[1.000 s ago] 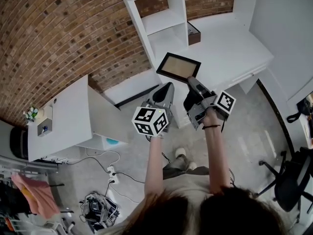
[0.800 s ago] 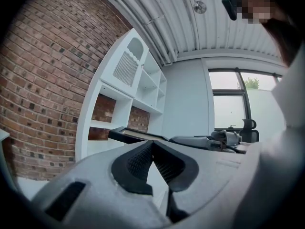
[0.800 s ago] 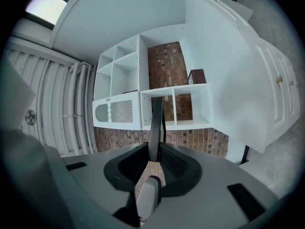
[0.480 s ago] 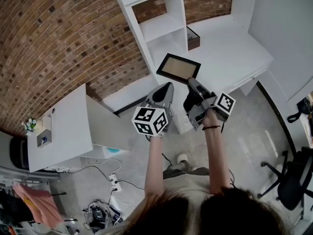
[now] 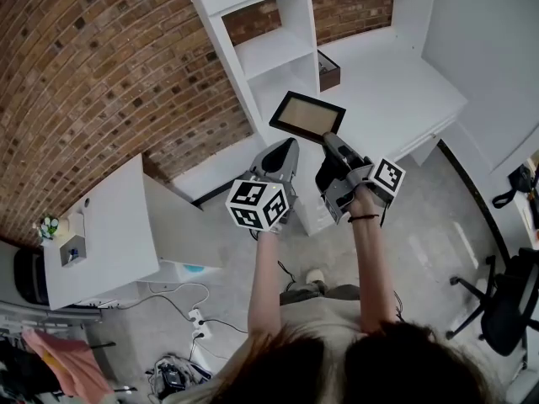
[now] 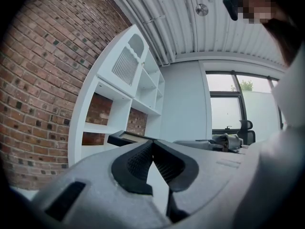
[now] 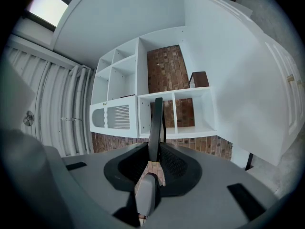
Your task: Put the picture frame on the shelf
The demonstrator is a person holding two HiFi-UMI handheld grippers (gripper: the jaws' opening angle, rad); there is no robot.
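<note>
The picture frame (image 5: 306, 115) is black with a tan inside. It hangs in the air in front of the white shelf unit (image 5: 268, 49), with my right gripper (image 5: 330, 140) shut on its near edge. In the right gripper view the frame (image 7: 155, 123) stands edge-on between the jaws, with the shelf unit (image 7: 143, 109) behind. My left gripper (image 5: 286, 150) is beside it on the left, shut and holding nothing. In the left gripper view the closed left gripper (image 6: 152, 145) points at the shelf unit (image 6: 124, 109), and the frame (image 6: 125, 138) shows just beyond.
A dark open box (image 5: 328, 70) sits at the back of the white desk (image 5: 396, 82). A white cabinet (image 5: 101, 234) stands at the left against the brick wall (image 5: 101, 66). An office chair (image 5: 505, 310) is at the right. Cables lie on the floor (image 5: 181, 310).
Both grippers and the frame keep their place in the head view. The shelf unit and room have shifted slightly as the person moves toward the shelves.
</note>
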